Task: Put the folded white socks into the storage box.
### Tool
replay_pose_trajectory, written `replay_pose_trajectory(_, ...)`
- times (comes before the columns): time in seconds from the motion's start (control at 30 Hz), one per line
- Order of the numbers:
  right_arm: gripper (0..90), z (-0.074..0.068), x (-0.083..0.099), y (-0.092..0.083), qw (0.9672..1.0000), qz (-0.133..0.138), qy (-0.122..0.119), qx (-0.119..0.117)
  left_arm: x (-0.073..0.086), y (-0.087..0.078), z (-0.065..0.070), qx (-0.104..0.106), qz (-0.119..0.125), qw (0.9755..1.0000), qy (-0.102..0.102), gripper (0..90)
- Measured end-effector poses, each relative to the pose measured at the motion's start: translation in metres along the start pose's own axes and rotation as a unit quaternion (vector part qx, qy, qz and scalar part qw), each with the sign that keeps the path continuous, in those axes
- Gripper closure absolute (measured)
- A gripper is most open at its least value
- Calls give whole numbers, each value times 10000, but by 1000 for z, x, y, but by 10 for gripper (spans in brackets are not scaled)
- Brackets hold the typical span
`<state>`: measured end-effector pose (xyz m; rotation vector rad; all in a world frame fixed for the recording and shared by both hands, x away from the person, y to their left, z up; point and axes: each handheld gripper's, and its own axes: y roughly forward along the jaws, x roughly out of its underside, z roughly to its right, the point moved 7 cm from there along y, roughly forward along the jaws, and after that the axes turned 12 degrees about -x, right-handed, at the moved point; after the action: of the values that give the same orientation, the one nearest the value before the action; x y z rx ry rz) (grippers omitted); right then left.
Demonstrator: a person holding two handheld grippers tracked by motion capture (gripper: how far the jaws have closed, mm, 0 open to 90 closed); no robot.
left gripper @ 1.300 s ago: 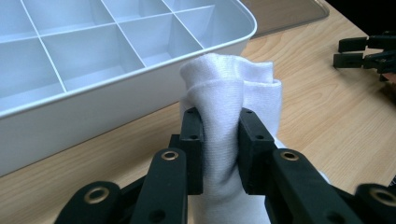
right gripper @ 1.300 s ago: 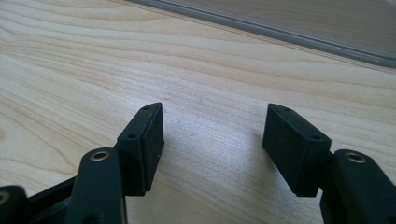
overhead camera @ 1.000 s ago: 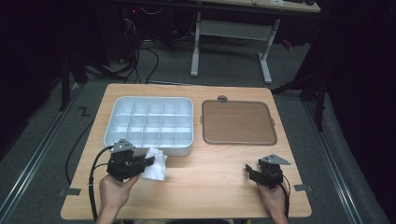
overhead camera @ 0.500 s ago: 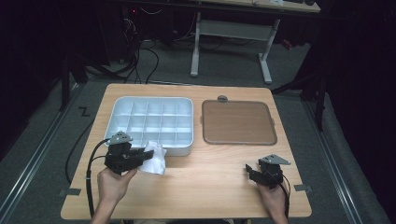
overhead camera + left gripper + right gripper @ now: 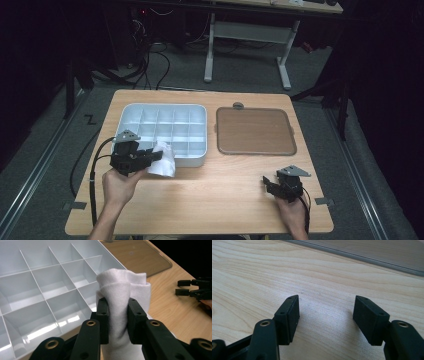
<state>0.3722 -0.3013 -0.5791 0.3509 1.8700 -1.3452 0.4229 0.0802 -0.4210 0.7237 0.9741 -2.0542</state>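
Pale wood grain covers the tabletop [image 5: 220, 200], which stands on a grey floor in a dim room; dark cables trail across that floor behind it, and a white-legged desk [image 5: 245, 45] stands farther back. On the tabletop lie a white compartment tray [image 5: 165, 107] at the left and a brown flat lid [image 5: 254, 131] beside it, the two close but apart.

From the high view, the left tool [image 5: 150, 156] sits at the tray's near edge with a white cloth [image 5: 164, 159] bunched at its tip, and the right tool [image 5: 267, 182] rests low near the tabletop's near right part, well apart from both tray and lid.

Closer in, the left gripper view shows what the high view cannot: the cloth [image 5: 122, 297] is pinched between the two black pads, a rolled fold rising above them, over the tray's [image 5: 37, 290] near corner compartments. In the right gripper view the right tool's [image 5: 325, 315] jaws stand wide over bare wood, nothing between them, with the lid's edge [image 5: 367, 255] beyond
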Motion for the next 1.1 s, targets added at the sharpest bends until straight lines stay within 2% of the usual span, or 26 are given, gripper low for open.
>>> replay_pose_trajectory(0.1, 387, 0, 0, 0, 10000, 0, 1, 1, -4, 3, 0, -14, -7, 10000, 26, 748)
replay_pose_trajectory(0.33, 388, -1, 0, 0, 10000, -4, -52, -19, -18, 14, -5, -17, -11, 9998, -201, 748)
replay_pose_trajectory(0.53, 388, -2, 0, 1, 10000, -6, -50, -37, -27, 21, -8, -26, 6, 9995, -314, 748)
replay_pose_trajectory(0.7, 388, -2, 0, 1, 10000, -9, -56, -42, -31, 28, -6, -50, 46, 9997, -244, 748)
replay_pose_trajectory(1.1, 388, -3, 0, 1, 10000, -7, -81, -54, -38, 47, -16, -113, 74, 9994, -316, 747)
